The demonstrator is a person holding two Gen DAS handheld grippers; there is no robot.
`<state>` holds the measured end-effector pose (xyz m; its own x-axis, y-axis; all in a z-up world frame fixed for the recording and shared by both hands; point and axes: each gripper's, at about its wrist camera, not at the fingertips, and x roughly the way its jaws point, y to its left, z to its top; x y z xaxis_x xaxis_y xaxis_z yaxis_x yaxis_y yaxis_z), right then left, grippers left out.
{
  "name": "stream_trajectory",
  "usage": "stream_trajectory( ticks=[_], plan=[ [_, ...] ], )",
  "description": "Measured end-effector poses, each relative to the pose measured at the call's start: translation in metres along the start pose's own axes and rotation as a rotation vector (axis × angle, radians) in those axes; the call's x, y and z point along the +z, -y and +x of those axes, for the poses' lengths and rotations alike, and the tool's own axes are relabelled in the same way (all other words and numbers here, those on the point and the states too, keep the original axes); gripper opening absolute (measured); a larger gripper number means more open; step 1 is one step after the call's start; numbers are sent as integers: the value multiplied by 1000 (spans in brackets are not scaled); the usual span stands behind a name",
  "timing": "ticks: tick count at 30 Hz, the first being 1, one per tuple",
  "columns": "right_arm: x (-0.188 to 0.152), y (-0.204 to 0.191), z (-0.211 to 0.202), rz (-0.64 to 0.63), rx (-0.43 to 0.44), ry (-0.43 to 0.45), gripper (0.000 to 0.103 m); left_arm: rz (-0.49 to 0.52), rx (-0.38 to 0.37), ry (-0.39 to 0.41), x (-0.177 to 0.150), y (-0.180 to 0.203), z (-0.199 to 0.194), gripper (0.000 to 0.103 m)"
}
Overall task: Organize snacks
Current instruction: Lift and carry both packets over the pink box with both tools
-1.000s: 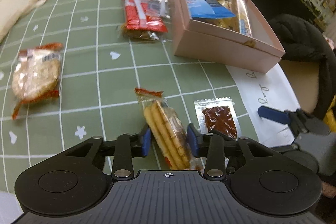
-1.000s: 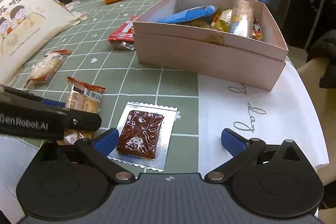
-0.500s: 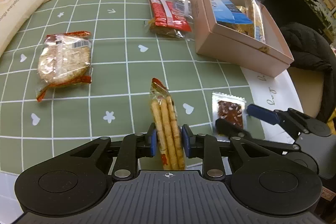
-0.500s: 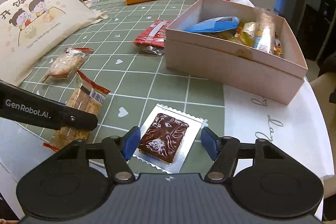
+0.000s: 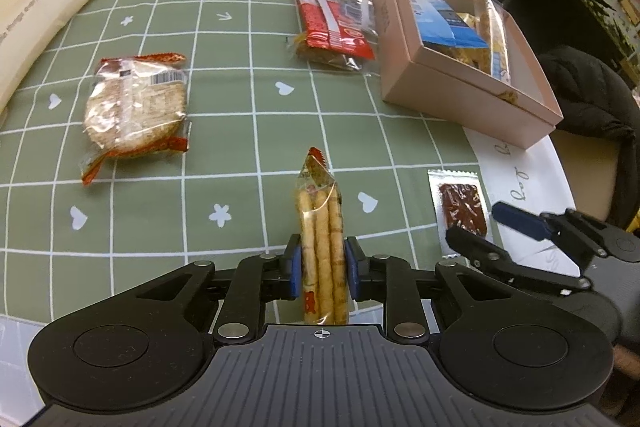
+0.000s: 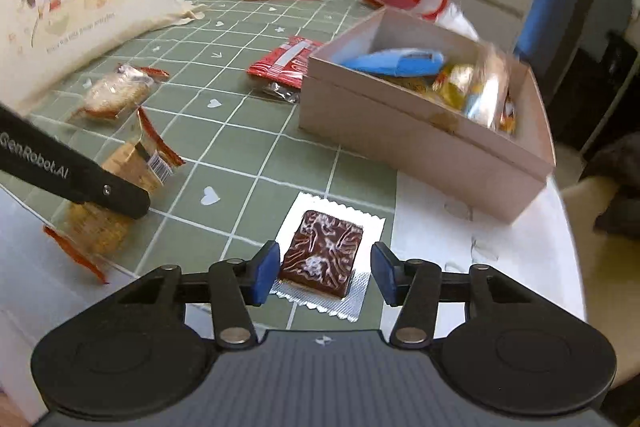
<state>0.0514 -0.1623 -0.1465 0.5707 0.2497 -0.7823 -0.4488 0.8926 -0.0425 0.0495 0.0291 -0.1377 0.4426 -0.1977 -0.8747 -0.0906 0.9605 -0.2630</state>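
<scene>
Across a round table covered by a green grid tablecloth (image 5: 224, 131), a pink box (image 5: 460, 99) holding wrapped snacks sits toward the right edge. Near the front edge, the left gripper (image 5: 322, 269) is closing, its blue pads pinching a clear pack of biscuit sticks (image 5: 320, 227) lifted upright. Just beside it, the right gripper (image 6: 324, 277) is closing around a silver-edged brown snack packet (image 6: 324, 255) lying flat, pads not yet touching.

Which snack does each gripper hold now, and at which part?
The left gripper is closing on the biscuit-stick packet near its lower end. The right gripper is closing around the brown foil sachet, not yet gripping.
</scene>
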Motion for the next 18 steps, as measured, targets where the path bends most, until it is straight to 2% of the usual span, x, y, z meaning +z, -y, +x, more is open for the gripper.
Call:
stream_trajectory(
  ticks=[2, 3, 8, 9, 10, 14, 16, 18],
  plan=[
    [3, 10, 1, 88, 55, -22, 51, 0, 1, -5, -1, 0, 0, 26],
    [3, 10, 3, 103, 53, -23, 51, 2, -1, -7, -2, 1, 1, 26],
    [7, 6, 18, 125, -22, -28, 51, 22, -13, -19, -4, 7, -1, 26],
    [7, 6, 17, 112, -20, -35, 42, 32, -18, -21, -5, 11, -3, 26],
    [7, 7, 15, 95, -1, -44, 39, 47, -24, -22, -5, 15, -5, 26],
    [9, 27, -16, 96, 69, -56, 38, 113, -66, 2, 3, 41, -24, 26],
    [15, 42, -38, 115, 82, -33, 38, 144, -124, 28, 18, 58, -40, 26],
    [31, 62, -65, 138, 84, 16, 38, 205, -178, 89, 39, 79, -61, 26]
  ],
)
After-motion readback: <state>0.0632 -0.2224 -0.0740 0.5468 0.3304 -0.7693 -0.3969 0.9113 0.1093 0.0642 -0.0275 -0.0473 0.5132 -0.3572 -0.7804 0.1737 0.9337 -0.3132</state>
